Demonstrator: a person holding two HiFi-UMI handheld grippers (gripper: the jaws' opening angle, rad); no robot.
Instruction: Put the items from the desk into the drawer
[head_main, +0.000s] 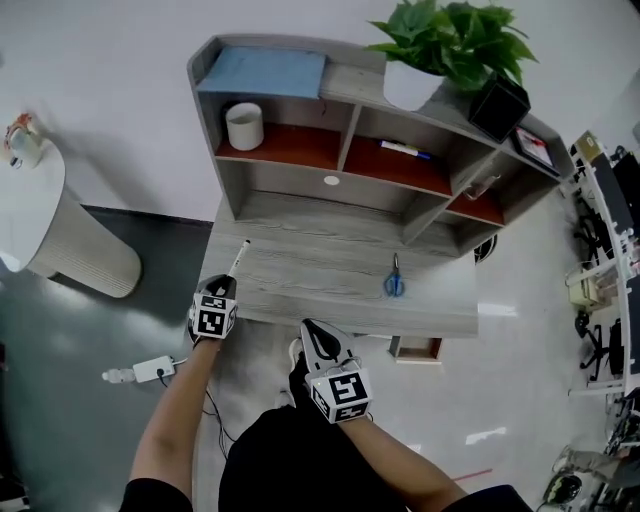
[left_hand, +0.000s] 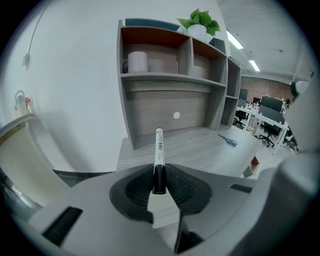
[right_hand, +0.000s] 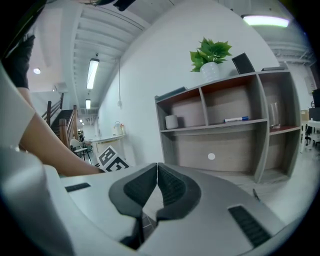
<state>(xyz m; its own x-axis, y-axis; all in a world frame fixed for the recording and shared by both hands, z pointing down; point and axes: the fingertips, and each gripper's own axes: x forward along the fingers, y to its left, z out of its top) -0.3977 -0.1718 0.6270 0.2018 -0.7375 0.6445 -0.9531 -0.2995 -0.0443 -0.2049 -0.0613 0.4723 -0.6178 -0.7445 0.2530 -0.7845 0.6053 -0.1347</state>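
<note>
Left claw (left_hand: 159, 181) has its jaws pinched on the black cap end of a marker (left_hand: 158, 147), with the white barrel poking straight out in front. So that one's up off the surface (head_main: 320, 275), hanging around its front left corner. Right claw (right_hand: 157, 172) is closed all the way with nothing in it, sitting low in front of the surface edge. Scissors (head_main: 394, 282) with blue handles are lying out toward the right side, untouched. I'd call this mid-carry on item one. What looks like the drawer (head_main: 415, 348) pokes out a bit under the right front edge, reddish inside, well apart from the marker. Next up imo: swing the marker across to it. The drawer probably wants pulling wider first, which seems like a job for the free claw.
</note>
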